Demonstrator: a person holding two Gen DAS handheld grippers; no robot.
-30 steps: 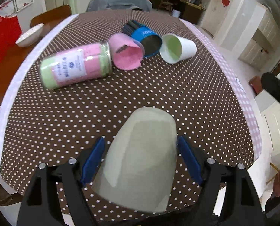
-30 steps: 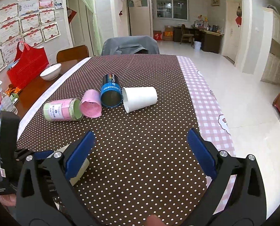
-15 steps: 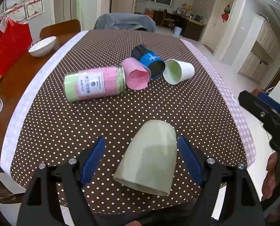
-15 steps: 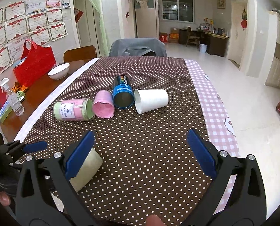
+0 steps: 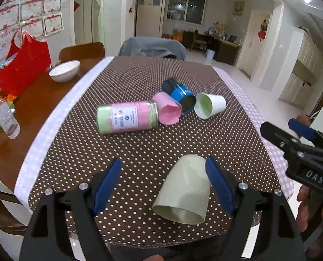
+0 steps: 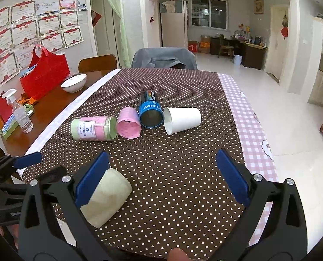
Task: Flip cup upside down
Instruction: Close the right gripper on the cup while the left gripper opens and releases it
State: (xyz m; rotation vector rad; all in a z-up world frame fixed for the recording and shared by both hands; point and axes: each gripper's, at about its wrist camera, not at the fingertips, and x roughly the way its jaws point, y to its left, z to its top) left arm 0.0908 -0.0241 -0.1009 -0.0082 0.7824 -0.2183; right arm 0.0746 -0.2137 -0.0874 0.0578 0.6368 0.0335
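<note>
The pale green cup (image 5: 184, 188) stands mouth-down near the front edge of the dotted tablecloth (image 5: 139, 148), so the flip looks done and the release is in hand. The left tongs (image 5: 163, 184) gape wide around it, gripping nothing; the right tongs (image 6: 161, 178) are wide open and empty too. Next, I judge, comes a clean withdrawal without nudging the light, smooth, tapered cup.
</note>
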